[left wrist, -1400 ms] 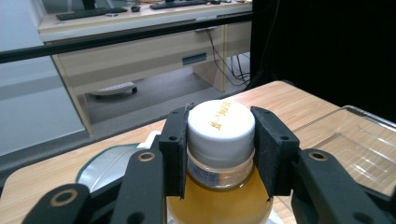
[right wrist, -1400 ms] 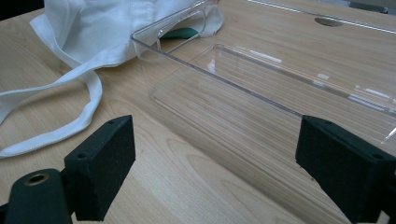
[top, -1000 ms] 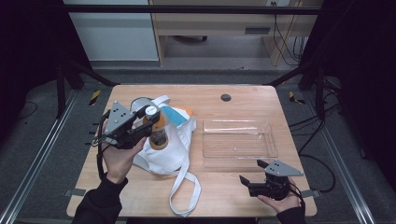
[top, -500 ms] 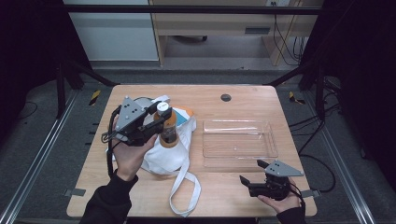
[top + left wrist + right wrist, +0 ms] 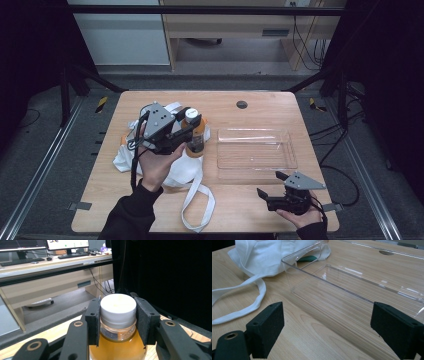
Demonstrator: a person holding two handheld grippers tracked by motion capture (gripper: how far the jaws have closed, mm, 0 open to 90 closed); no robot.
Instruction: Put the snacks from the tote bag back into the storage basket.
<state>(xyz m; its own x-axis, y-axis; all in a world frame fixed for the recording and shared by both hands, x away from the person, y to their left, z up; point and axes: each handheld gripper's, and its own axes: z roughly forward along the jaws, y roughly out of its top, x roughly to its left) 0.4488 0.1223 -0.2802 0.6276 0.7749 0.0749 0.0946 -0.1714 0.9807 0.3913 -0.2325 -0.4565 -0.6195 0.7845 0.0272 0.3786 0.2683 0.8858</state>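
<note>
- Bottle (image 5: 195, 136) of amber liquid with a white cap (image 5: 118, 307), upright and lifted above the white cloth bag (image 5: 180, 167), held at the neck by the left gripper (image 5: 186, 133).
- Left gripper fingers (image 5: 93, 320) closed onto the bottle: in the left gripper view the two black pads press either side of the cap and neck, with the amber liquid showing below them.
- Left hand (image 5: 156, 162) grips the tool from beneath, its dark sleeve coming in from the bottom edge of the high view.
- Cloth bag lies crumpled on the left half of the table (image 5: 250, 210), its long strap (image 5: 200, 202) looping toward the near edge; something orange shows at its left side, too small to identify.
- Clear plastic tray (image 5: 256, 153) sits just right of the bag and bottle, open side up, with nothing in it.
- Right gripper (image 5: 266, 195) rests low at the near right part of the table, held in the right hand (image 5: 302, 216); it is near the tray's front edge.
- Right gripper fingers (image 5: 265, 326) stand wide apart, gripping nothing; between them the right gripper view looks onto the tray's near wall (image 5: 332, 290) and the bag's strap beyond.
</note>
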